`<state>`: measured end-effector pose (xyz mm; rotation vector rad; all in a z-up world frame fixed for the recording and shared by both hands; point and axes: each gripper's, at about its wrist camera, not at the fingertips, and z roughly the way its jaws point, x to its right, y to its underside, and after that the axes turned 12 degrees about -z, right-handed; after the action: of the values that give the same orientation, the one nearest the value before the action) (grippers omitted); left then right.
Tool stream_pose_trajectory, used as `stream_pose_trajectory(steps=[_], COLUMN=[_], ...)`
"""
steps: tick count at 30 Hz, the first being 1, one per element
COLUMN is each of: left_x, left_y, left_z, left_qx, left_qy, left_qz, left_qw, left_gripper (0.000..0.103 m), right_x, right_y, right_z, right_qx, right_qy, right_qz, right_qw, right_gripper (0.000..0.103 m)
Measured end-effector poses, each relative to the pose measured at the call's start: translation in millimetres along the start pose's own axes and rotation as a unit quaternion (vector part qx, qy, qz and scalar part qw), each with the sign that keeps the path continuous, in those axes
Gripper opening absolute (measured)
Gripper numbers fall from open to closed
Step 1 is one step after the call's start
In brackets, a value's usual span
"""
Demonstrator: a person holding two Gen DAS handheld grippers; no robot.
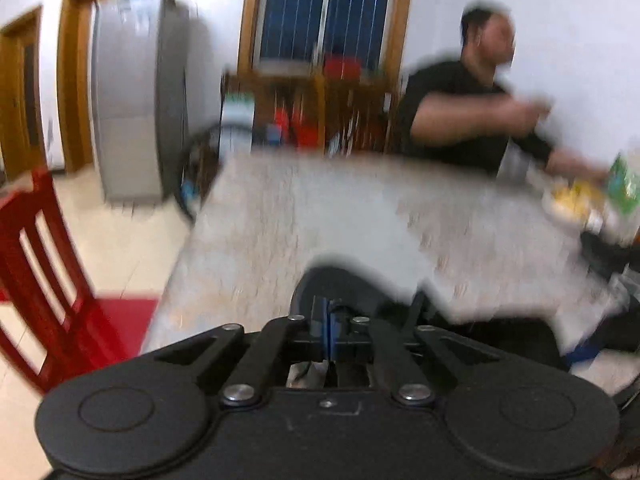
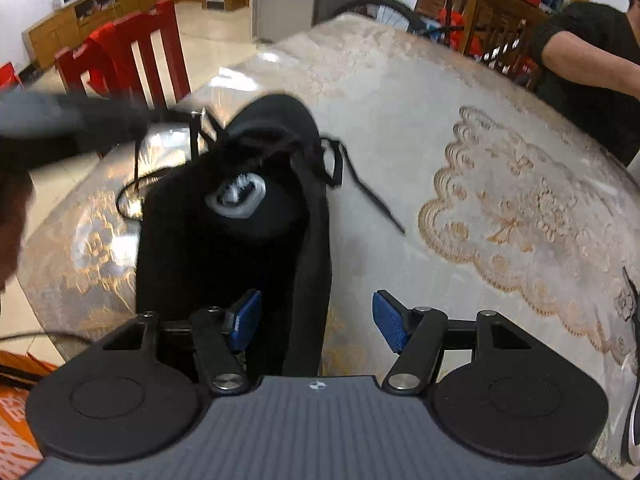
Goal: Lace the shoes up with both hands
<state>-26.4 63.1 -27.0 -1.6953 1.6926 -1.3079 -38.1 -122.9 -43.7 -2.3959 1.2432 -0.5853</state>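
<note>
The whole left wrist view is smeared by motion blur, so the black shoe beyond the closed blue-padded left gripper is a dark shape. In the right wrist view, a blurred dark bar hides the thin black lace ends at left, and the shoe's heel is hidden behind the right gripper.

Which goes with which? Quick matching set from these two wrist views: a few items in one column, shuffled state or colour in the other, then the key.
Column 1
1. left gripper
2. right gripper
3. shoe
4. chair

Column 2
A. red, standing beside the table
B. black, lying on the table with loose laces
C. jaws wide apart, nothing between the blue pads
D. jaws closed, blue pads pressed together

Pairs: 1-D, 2-C, 3-B, 4-A. The left wrist view is too blurred to tell whether anything is pinched between the closed pads.
</note>
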Motion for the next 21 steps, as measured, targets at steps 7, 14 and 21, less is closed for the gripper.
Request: stream_pose_trajectory(steps=[7, 14, 21], left_x=[6.7, -2.7, 8.1], left_y=[-48.8, -94.4, -96.3], left_z=[-49.4, -80.0, -84.8], left_qx=[0.158, 0.204, 0.182], left_qy=[0.068, 0.114, 0.119], left_qz=[-0.017, -0.047, -0.015], left_qw=[0.9849, 0.9711, 0.9759], left_gripper=[0.001, 0.001, 0.001], right_x=[4.9, 5.9, 7.8], right_y=[1.7, 1.0, 1.1], right_z=[4.0, 5.9, 7.9], right_qx=[-0.019, -0.028, -0.034], right_qy=[0.004, 0.011, 0.017], right_qz=[0.018, 0.039, 0.064], right_qw=[1.0, 0.999, 0.997], right_gripper=[0.066, 0.07, 0.074])
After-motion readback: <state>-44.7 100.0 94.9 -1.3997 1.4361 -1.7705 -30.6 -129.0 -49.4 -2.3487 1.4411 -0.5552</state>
